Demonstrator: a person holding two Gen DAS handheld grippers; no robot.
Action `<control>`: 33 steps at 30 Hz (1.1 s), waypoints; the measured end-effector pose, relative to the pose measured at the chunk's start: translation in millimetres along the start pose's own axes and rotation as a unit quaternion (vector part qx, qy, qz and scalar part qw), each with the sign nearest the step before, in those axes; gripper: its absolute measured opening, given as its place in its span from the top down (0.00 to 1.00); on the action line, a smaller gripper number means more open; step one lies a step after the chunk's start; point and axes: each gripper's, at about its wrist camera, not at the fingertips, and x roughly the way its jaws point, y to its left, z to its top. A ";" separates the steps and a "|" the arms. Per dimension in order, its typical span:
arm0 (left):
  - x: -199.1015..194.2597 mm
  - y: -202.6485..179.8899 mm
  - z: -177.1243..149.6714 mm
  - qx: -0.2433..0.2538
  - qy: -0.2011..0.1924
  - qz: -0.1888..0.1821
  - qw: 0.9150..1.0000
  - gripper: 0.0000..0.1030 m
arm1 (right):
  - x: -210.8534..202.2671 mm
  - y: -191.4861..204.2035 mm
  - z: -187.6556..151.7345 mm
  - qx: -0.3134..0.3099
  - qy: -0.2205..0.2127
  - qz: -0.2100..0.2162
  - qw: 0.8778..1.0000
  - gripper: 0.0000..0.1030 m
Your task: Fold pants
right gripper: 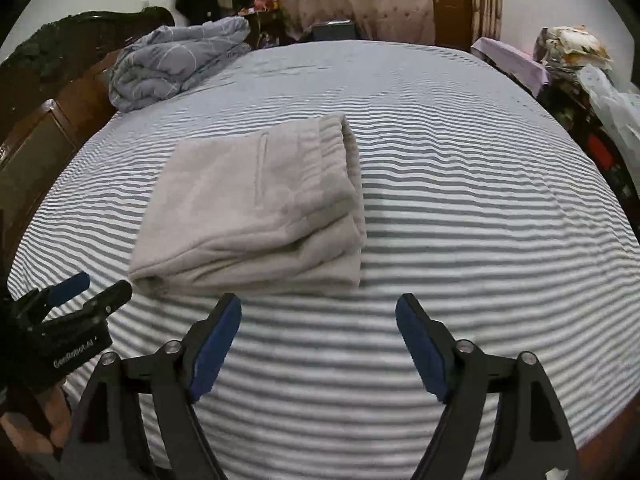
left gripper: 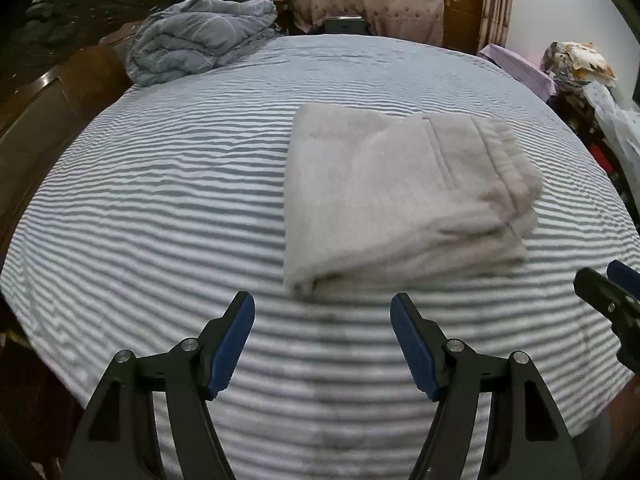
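Pants (left gripper: 400, 196) lie on the striped bed (left gripper: 160, 200), folded into a compact grey bundle, waistband on the right edge, folded edge nearest me. Bundle sits near the middle of the bed, well apart from the rumpled blue quilt (left gripper: 200, 36) at the far left corner. My left tongs (left gripper: 322, 304) stand wide, nothing between the blue pads, hanging over bare sheet just short of the bundle's near left corner and not touching it. My right tongs (right gripper: 318, 305) are wide too, empty, over the sheet just beside the near right corner of the bundle. From the right wrist view the left tongs show at the lower left, clear of the cloth. I judge the folding itself done or very nearly so: layers are stacked, edges roughly lined up, though the near right corner looks a little loose and puffy. Step in hand reads as letting go and backing away. Next move, if any, calls for a light press or tug at that loose corner to square the stack; otherwise leave it alone.
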 end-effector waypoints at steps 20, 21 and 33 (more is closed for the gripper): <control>-101.9 -1.1 -62.5 -0.025 -0.028 0.027 0.999 0.16 | -61.8 23.7 -42.0 -0.006 -0.017 -0.020 1.000 0.04; -101.5 -0.6 -62.7 -0.027 -0.027 0.028 0.999 0.16 | -61.3 22.4 -43.6 -0.003 -0.014 -0.022 1.000 0.04; -93.8 -1.9 -63.9 -0.034 -0.016 0.035 0.999 0.16 | -60.8 17.9 -44.1 -0.006 -0.014 -0.028 1.000 0.04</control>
